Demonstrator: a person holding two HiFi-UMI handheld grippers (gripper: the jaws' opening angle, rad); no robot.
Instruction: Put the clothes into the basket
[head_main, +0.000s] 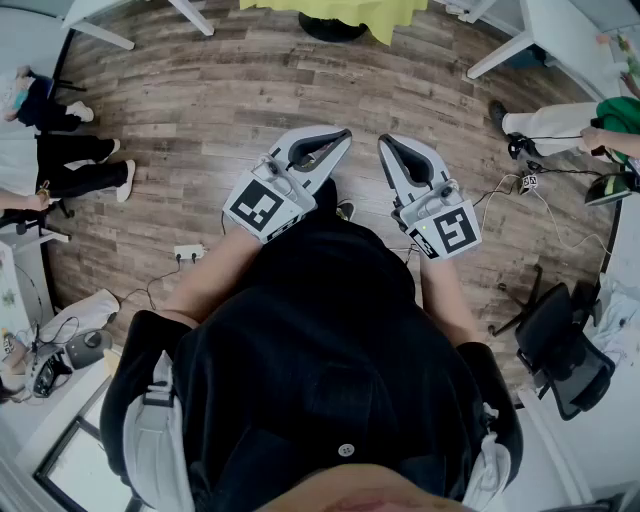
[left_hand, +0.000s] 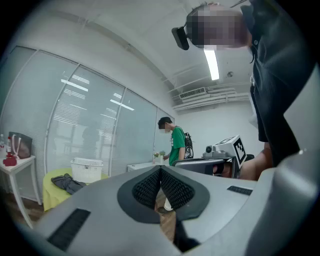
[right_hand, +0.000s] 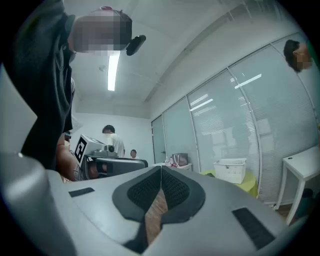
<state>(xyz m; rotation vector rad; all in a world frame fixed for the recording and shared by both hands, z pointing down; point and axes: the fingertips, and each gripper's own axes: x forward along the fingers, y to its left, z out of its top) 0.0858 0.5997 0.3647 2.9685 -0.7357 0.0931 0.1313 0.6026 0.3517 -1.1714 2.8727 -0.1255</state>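
A white slatted basket stands on a yellow-green table, and a dark garment lies on the cloth to the basket's left. The right gripper view shows the same basket far off by the glass wall. Both grippers are held side by side in front of the person's torso, over the wood floor and well short of the table. My left gripper is shut with nothing between its pads. My right gripper is shut too and holds nothing.
The yellow-green table's edge lies straight ahead across the wood floor. People stand at the left and right. An office chair is at the right, a power strip with cables at the left, white tables at the corners.
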